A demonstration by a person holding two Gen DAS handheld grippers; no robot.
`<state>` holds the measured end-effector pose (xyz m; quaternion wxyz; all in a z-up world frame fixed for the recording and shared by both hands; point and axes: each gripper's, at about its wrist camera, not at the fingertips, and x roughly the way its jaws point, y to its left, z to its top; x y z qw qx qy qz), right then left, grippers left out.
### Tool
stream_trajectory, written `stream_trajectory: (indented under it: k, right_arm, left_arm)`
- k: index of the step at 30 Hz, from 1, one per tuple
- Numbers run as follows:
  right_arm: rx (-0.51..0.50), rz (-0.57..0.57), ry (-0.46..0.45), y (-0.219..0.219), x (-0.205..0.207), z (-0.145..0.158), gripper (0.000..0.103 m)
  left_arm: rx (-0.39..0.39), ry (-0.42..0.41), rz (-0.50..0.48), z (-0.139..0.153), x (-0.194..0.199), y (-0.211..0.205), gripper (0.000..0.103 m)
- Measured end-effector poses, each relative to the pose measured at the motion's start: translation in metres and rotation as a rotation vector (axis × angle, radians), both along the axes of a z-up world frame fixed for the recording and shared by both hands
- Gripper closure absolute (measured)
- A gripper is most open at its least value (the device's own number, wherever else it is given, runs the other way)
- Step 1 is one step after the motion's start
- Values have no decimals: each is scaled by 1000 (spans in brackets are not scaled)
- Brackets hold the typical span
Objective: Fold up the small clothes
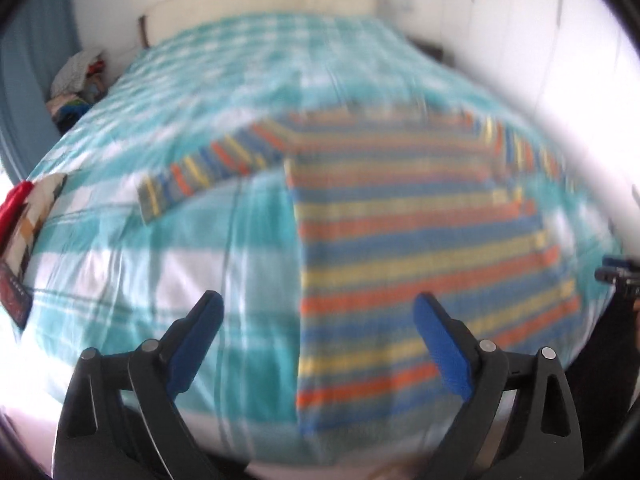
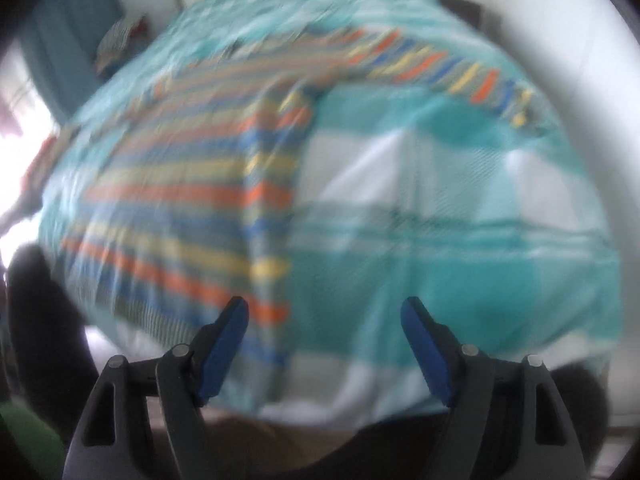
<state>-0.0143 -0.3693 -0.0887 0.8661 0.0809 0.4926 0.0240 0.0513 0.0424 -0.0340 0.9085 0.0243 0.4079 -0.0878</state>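
A small long-sleeved striped shirt (image 1: pixel 420 240), in blue, orange, yellow and grey, lies flat on a bed with both sleeves spread out. My left gripper (image 1: pixel 318 304) is open and empty above the shirt's left lower edge. In the right wrist view the same shirt (image 2: pixel 180 192) lies to the left, with its right sleeve (image 2: pixel 440 64) stretched toward the far right. My right gripper (image 2: pixel 324 308) is open and empty above the bedcover beside the shirt's right lower edge. Both views are motion-blurred.
The bed is covered by a teal and white checked cover (image 1: pixel 160 240). Other clothes (image 1: pixel 24 220) lie at its left edge. A pile of things (image 1: pixel 76 84) sits on the floor at the far left. White wardrobe doors (image 1: pixel 540 40) stand to the right.
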Motion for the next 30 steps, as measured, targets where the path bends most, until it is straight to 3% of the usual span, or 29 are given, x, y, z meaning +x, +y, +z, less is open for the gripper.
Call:
stream_trajectory:
  k: [3,6,8,11,14,17,18,20,24,28,29,30]
  right_arm:
    - [82,-134,-144,-65,25,27,25]
    - [185,-307,-200,-135,56,31,25]
    - [252,-403,-182,-177,76,19,26]
    - [305,-489,-114,-217,103,-7,34]
    - [351,-545,-90,-245,128,-31,45]
    - [406,-516,-69,-254,154,-50,51]
    - [387,-495,-63,-252,161,-51,64]
    - [287,-497,-67,-249,167,-47,100]
    - [140,-566,-34,-262,166,-51,103]
    - [201,-575,-73,-270,147,-44,99]
    - [225,-574,-96,-270,138,-40,93]
    - [244,-566,-111,-268,131,-35,80]
  left_arm:
    - [-85,-89,64,5,29,6,6]
    - [-100,-150,155,-16,50,14,6]
    - [-85,-133,194,-42,58,22,6]
    - [-60,-3,241,-74,69,36,8]
    - [-110,5,268,-76,69,48,7]
    - [-117,9,302,-79,72,51,7]
    - [-128,23,306,-81,74,51,7]
    - [-152,54,313,-88,78,53,7]
    - [-139,71,313,-93,80,50,7]
    - [-135,64,306,-92,79,48,7]
    - [-139,66,303,-92,79,48,7]
    - [-142,66,301,-92,80,47,7]
